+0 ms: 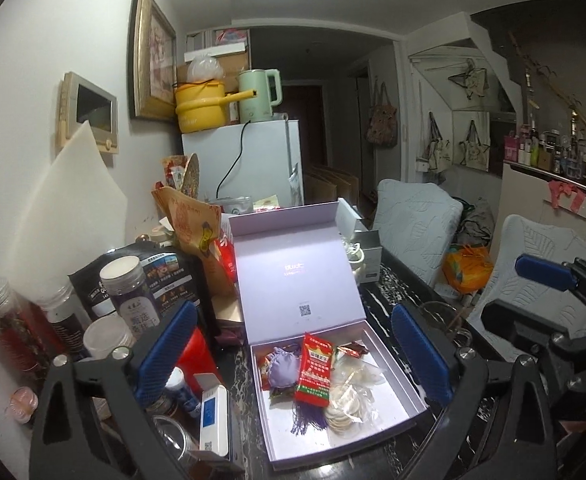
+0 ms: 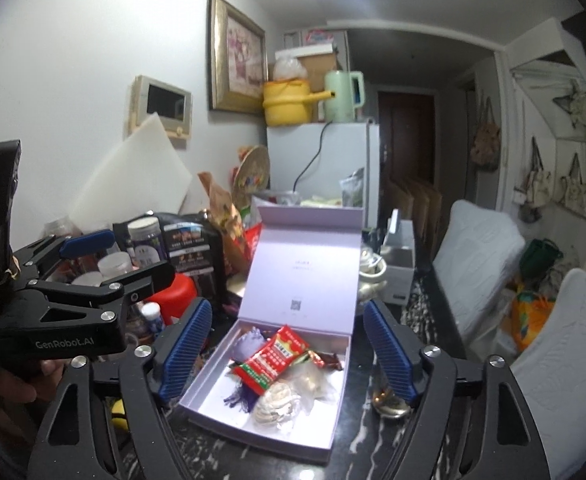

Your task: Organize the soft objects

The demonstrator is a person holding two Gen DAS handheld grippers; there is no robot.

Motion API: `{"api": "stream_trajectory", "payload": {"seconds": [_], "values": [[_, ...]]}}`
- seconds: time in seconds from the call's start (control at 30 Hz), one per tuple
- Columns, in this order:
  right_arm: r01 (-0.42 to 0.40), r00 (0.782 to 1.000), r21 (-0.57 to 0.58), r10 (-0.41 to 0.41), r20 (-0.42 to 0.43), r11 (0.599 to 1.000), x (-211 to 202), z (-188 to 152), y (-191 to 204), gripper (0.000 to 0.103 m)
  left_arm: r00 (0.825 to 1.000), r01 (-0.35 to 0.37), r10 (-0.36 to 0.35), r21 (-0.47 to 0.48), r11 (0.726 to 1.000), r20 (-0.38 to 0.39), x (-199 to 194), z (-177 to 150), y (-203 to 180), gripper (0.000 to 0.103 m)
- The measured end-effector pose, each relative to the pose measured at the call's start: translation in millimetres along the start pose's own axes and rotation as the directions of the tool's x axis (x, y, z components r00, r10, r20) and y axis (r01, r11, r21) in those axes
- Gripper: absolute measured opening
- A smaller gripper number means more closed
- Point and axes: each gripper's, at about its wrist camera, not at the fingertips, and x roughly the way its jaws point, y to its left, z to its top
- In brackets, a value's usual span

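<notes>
Both tools stand wide and hold nothing: the left tool (image 1: 293, 356) and the right tool (image 2: 287, 354) each hover over the dark marbled surface (image 2: 421, 308), framing the open lilac box (image 1: 397, 384). Its lid (image 1: 293, 276) stands upright behind the tray. Inside lie a red packet (image 1: 313, 372), a clear bag of pale discs (image 1: 347, 410) and a lilac pouch (image 1: 281, 368), bunched together.
</notes>
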Motion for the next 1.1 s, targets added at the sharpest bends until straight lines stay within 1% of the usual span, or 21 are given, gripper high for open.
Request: {"api": "stream_trajectory", "payload": {"seconds": [0.1, 0.2, 0.43, 0.57, 0.7, 0.8, 0.93, 1.1], "values": [[0.024, 1.0, -0.004, -0.024, 0.016, 1.0, -17, -4, 3, 0.085, 1.0, 0.013, -0.013, 0.002, 1.0, 0.008, -11, -7, -3, 0.1], [0.052, 0.998, 0.001, -0.052, 0.025, 0.999, -33, -12, 6, 0.085, 1.0, 0.025, -0.025, -0.012, 1.0, 0.007, -20, -16, -5, 0.1], [0.105, 0.994, -0.003, -0.105, 0.0, 0.994, -56, -39, 13, 0.085, 0.999, 0.039, -0.039, -0.033, 0.999, -0.016, -39, -42, -12, 0.1], [0.099, 0.995, 0.014, -0.099, -0.028, 0.995, -62, -56, 15, 0.085, 0.998, 0.048, -0.05, -0.035, 0.998, -0.044, -43, -59, -18, 0.1], [0.117, 0.992, 0.031, -0.115, -0.055, 0.993, -66, -72, 14, 0.085, 0.995, 0.06, -0.064, -0.057, 0.997, -0.075, -43, -75, -20, 0.1], [0.124, 0.991, 0.046, -0.122, -0.049, 0.991, -72, -82, 13, 0.085, 0.992, 0.069, -0.077, -0.073, 0.995, -0.102, -41, -86, -21, 0.1], [0.12, 0.991, 0.076, -0.115, -0.065, 0.99, -74, -94, 7, 0.085, 0.987, 0.086, -0.097, -0.092, 0.992, -0.125, -37, -95, -21, 0.1], [0.133, 0.989, 0.1, -0.125, -0.08, 0.986, -73, -102, 2, 0.085, 0.985, 0.093, -0.108, -0.109, 0.99, -0.138, -35, -102, -23, 0.1]]}}
